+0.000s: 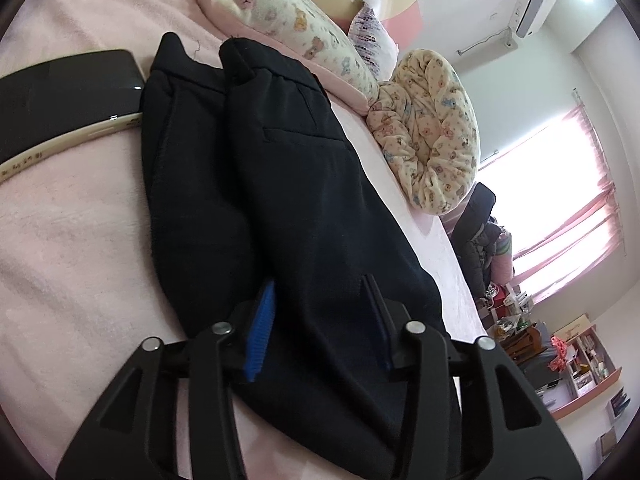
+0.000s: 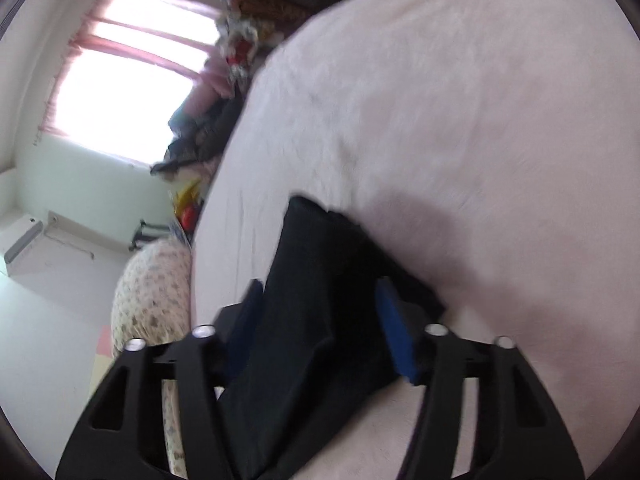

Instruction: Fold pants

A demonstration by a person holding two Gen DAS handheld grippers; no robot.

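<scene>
Dark navy pants (image 1: 288, 168) lie folded lengthwise on the pink bed (image 1: 80, 240), with the waistband and a back pocket at the far end. My left gripper (image 1: 320, 282) stands open over the near part of the pants. The cloth lies flat between its blue pads (image 1: 260, 320) and neither pad presses on it. In the right wrist view the leg end of the pants (image 2: 316, 248) runs between the jaws of my right gripper (image 2: 319, 281), which is open too. Its blue pads (image 2: 396, 328) stand apart on either side of the cloth. That view is blurred.
A flat black object with a cream edge (image 1: 60, 100) lies left of the pants. A patterned pillow (image 1: 288, 20) and a rolled patterned blanket (image 1: 432, 128) sit along the bed's far side. Beyond the bed edge are cluttered shelves (image 1: 560, 360) and piled clothes (image 2: 240, 40).
</scene>
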